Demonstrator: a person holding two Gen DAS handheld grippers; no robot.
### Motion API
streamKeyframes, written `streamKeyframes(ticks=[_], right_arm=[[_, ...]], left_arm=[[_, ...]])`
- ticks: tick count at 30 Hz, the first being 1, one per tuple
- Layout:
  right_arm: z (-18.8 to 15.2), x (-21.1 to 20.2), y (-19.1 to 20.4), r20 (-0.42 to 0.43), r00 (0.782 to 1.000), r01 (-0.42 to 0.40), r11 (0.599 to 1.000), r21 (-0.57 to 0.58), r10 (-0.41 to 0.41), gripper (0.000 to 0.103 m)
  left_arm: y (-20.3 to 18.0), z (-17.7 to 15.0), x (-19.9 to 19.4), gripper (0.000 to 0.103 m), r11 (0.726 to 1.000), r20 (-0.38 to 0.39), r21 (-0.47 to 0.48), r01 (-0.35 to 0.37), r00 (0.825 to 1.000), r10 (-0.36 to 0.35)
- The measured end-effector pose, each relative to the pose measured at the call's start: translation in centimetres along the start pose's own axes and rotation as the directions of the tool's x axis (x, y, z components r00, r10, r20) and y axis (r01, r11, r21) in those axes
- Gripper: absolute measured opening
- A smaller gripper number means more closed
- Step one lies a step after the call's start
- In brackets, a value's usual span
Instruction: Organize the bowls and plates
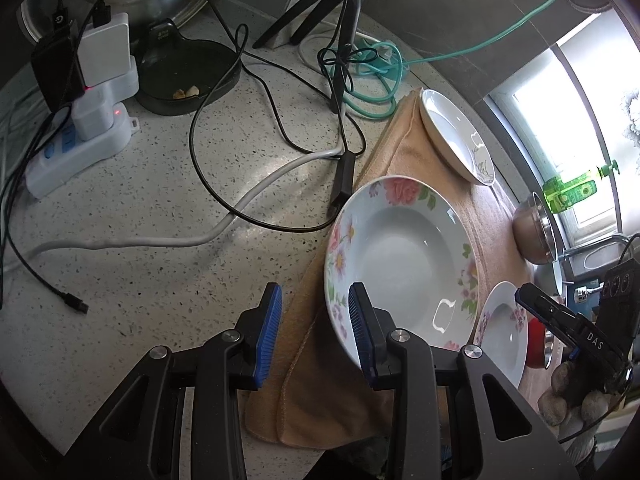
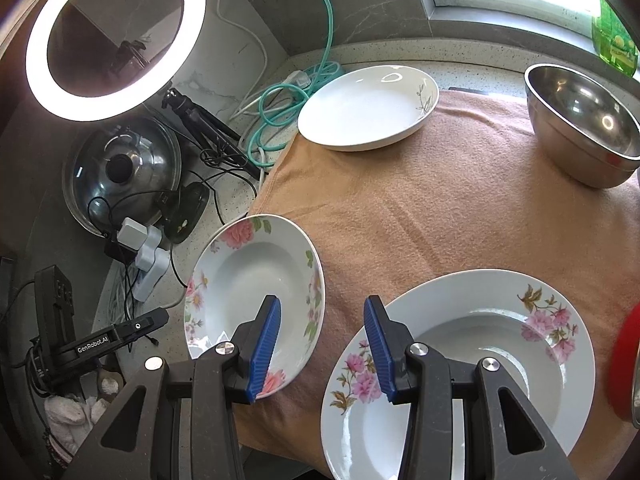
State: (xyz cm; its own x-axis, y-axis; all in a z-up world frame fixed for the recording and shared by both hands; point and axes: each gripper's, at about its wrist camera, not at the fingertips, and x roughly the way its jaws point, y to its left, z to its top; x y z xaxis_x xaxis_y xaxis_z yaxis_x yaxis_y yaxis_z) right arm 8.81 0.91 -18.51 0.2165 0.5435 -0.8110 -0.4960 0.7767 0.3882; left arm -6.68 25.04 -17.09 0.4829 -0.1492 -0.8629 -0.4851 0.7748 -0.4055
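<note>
A rose-rimmed deep plate lies at the left edge of an orange towel. My left gripper is open, its right finger over the plate's near rim, its left finger over the towel edge. A pink-blossom deep plate lies at the towel's near right. My right gripper is open above the gap between these two plates. A plain white plate and a steel bowl sit at the towel's far side.
Left of the towel, the speckled counter carries cables, a power strip with chargers, a tripod, a pot lid and a ring light. A red object is at the right edge. A green bottle stands by the window.
</note>
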Motion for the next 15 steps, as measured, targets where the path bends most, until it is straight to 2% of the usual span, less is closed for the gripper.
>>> streamKeyframes(ticks=[6,15], right_arm=[[0.5,2.2,0.0,-0.055,0.998,-0.016,1.000,0.023,0.017,0.039],[1.0,4.4,-0.1,-0.104,0.994,-0.030,0.998,0.063,0.036,0.034]], left_arm=[[-0.1,0.1,0.3,0.033,1.000,-0.010,0.019,-0.010,1.000,0.010],[-0.4,0.6,1.2,0.033,0.999,-0.031,0.026,0.035,0.999,-0.034]])
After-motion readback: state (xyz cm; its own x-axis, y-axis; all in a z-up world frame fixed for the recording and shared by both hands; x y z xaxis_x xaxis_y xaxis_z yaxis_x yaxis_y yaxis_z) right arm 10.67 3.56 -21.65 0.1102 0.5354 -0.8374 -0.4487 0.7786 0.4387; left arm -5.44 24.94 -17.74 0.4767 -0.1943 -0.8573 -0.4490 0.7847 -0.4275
